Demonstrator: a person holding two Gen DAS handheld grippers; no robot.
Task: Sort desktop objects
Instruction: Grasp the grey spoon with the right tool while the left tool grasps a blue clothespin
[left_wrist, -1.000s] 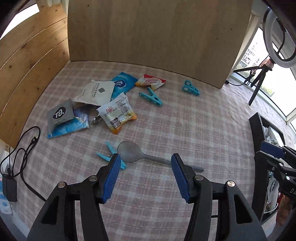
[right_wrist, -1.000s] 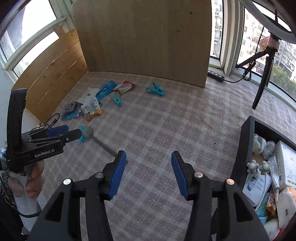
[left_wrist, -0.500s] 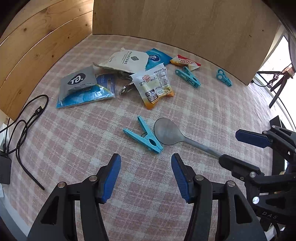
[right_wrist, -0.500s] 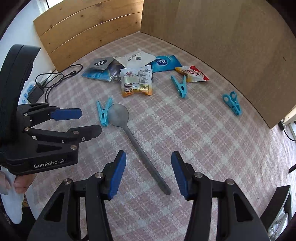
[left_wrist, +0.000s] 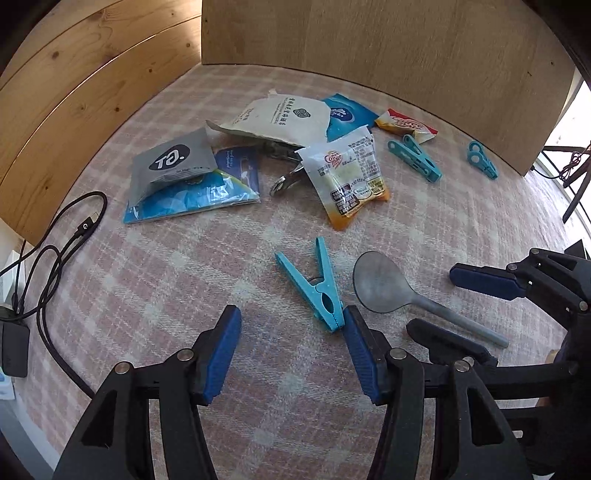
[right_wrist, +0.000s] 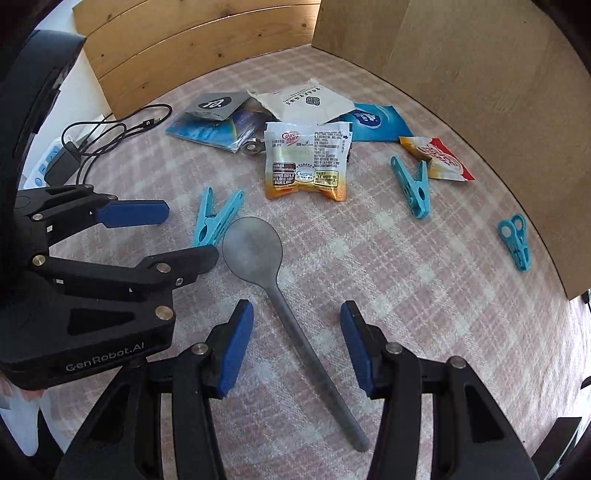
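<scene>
The spoon (right_wrist: 255, 254) lies on the checked cloth (right_wrist: 388, 277), its handle between the closing jaws of the right gripper (right_wrist: 296, 345), untouched. Beside its bowl lies a peg (left_wrist: 314, 286), just ahead of the left gripper (left_wrist: 291, 350), which gapes empty.

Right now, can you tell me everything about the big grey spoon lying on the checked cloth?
The dull grey metal spoon has a wide round bowl and a long thin handle. It lies flat on the pink checked tablecloth, bowl towards the packets. A light blue clothes peg lies just beside the bowl; whether they touch is unclear. The handle runs between the fingers of the right gripper, whose jaws are closing, but the pads are not touching it yet.
</scene>
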